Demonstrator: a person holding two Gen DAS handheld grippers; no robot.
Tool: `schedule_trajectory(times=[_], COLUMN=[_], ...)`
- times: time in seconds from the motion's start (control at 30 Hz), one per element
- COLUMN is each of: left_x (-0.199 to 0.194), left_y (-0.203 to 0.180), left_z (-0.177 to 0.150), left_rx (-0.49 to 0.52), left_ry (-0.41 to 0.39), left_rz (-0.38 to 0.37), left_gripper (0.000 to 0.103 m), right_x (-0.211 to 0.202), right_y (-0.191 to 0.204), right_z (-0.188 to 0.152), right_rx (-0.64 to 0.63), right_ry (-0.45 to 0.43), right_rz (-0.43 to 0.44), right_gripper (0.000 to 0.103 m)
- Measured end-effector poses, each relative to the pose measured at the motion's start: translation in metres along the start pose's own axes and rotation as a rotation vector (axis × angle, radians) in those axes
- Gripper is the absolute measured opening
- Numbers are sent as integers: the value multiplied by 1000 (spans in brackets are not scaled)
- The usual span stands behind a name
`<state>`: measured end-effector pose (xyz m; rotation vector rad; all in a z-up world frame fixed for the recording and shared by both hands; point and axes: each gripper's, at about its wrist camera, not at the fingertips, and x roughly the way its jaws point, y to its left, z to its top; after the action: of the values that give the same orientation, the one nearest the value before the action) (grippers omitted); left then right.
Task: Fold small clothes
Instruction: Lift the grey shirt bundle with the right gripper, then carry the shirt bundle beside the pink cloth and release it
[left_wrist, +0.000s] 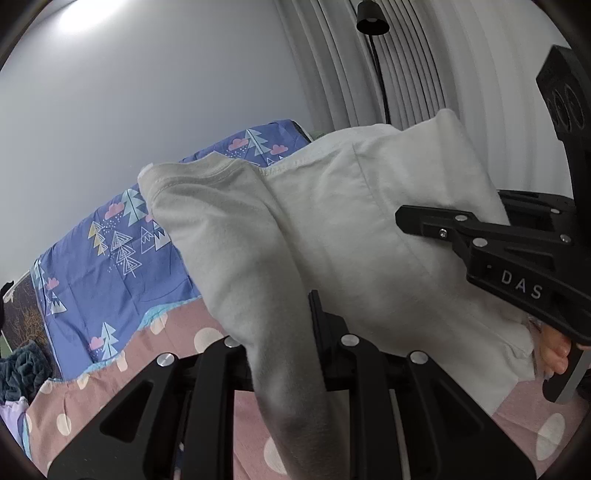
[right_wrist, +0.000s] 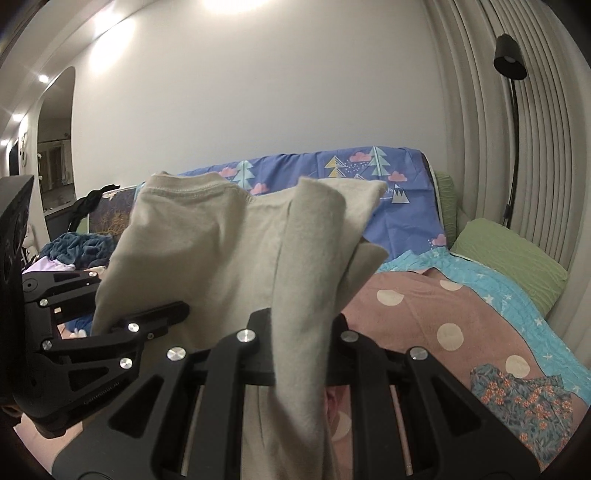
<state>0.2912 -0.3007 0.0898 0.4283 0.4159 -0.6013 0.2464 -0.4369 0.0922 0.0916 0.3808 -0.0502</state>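
Hanging bunched and creased, cream shirt (right_wrist: 229, 240) is pinched by both claws (left_wrist: 284, 332) (right_wrist: 299, 325).

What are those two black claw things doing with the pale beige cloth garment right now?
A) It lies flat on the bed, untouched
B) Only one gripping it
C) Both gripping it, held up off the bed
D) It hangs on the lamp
C: the left gripper and the right gripper each pinch the pale beige cloth garment, which hangs raised above the pink dotted bedspread.
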Motion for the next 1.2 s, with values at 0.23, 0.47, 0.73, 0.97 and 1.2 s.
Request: schedule_trajectory(times=[0.23,0.47,0.73,0.97,1.2], left_x=[48,107,159,142,88], left_y=[5,17,30,18,-5], left_z=[16,6,-103,-130,-133], left_rx=[43,23,-5,-9,5], left_ry=[34,92,369,328,282], left_rz=[57,193,238,246,186], left_gripper=[19,35,73,73,82], right_x=[51,130,192,165,81], right_y=[-2,-8,-36,-36,-35], right_z=[11,1,-124,-136,-163], right_rx=[-41,-3,97,151,269], right_ry=[28,100,488,491,392], right_rz=[-64,-94,-154,-191,-146], right_gripper=[13,26,52,69,80])
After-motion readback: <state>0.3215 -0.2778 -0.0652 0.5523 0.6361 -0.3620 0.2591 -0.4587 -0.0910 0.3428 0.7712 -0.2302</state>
